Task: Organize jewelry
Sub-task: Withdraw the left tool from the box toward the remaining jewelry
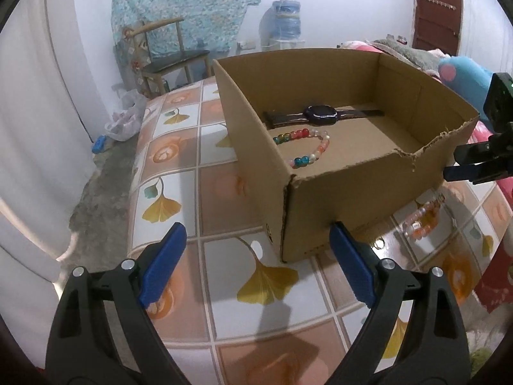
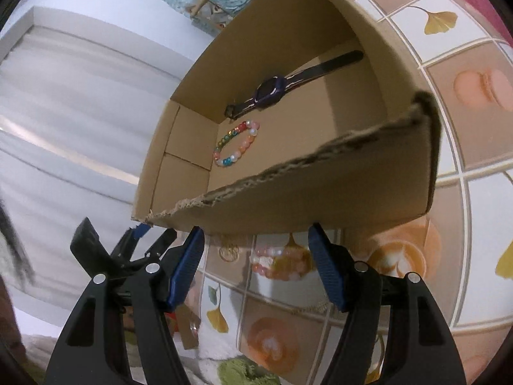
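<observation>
An open cardboard box (image 1: 359,192) (image 2: 336,189) stands on the patterned table. Inside it lie a dark purple watch (image 1: 320,113) (image 2: 271,91) and a multicoloured bead bracelet (image 1: 304,147) (image 2: 237,144). A pink and orange bead bracelet (image 1: 421,219) (image 2: 277,263) lies on the table beside the box wall. My left gripper (image 1: 258,239) is open and empty at the box's near corner. My right gripper (image 2: 256,243) is open and empty, just above the pink bracelet; it also shows at the right edge of the left wrist view (image 1: 465,168).
A small ring (image 2: 229,252) lies on the table left of the pink bracelet. A chair (image 1: 170,61) and a water dispenser (image 1: 287,22) stand behind the table. Plush toys (image 1: 461,77) lie to the right. The table edge drops to the floor on the left.
</observation>
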`<act>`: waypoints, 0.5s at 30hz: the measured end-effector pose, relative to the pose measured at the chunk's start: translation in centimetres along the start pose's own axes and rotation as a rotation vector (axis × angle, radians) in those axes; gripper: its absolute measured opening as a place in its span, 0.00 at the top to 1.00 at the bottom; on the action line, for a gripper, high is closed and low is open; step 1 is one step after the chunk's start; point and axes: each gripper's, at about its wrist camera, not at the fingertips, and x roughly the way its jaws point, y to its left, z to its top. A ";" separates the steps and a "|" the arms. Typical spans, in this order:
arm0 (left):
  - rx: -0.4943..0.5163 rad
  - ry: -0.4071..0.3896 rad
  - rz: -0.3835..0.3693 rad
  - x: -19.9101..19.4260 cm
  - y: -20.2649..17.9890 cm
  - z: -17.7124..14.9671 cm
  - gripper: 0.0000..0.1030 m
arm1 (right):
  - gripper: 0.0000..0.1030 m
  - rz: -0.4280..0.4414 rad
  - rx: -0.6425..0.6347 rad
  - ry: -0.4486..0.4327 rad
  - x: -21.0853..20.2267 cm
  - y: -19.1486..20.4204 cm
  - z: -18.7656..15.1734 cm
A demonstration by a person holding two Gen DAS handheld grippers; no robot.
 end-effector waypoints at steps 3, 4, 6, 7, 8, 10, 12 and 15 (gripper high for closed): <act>-0.006 -0.003 -0.018 0.7 0.4 0.4 0.15 | 0.36 -0.002 0.012 -0.002 0.1 -0.3 0.6; -0.009 0.000 -0.023 0.8 0.5 0.4 0.15 | 0.36 -0.003 0.011 0.000 0.5 -0.3 0.2; -0.020 0.010 -0.036 1.1 0.6 0.4 0.15 | 0.36 -0.007 0.009 0.003 0.5 -0.3 -0.1; -0.028 0.017 -0.039 1.2 0.7 0.4 0.15 | 0.36 -0.017 0.003 0.002 0.4 -0.2 -0.4; -0.036 0.030 -0.038 1.2 0.8 0.2 0.15 | 0.36 -0.037 -0.015 -0.006 -0.2 -0.1 -0.9; -0.059 0.052 -0.078 1.1 1.0 -0.3 0.15 | 0.36 -0.080 -0.056 -0.024 -1.3 0.3 -1.6; -0.109 0.093 -0.172 0.8 1.1 -1.3 0.15 | 0.36 -0.149 -0.103 -0.039 -2.7 0.6 -3.0; -0.135 0.156 -0.220 0.7 0.4 -3.1 0.15 | 0.36 -0.277 -0.137 -0.062 -4.8 0.6 -5.1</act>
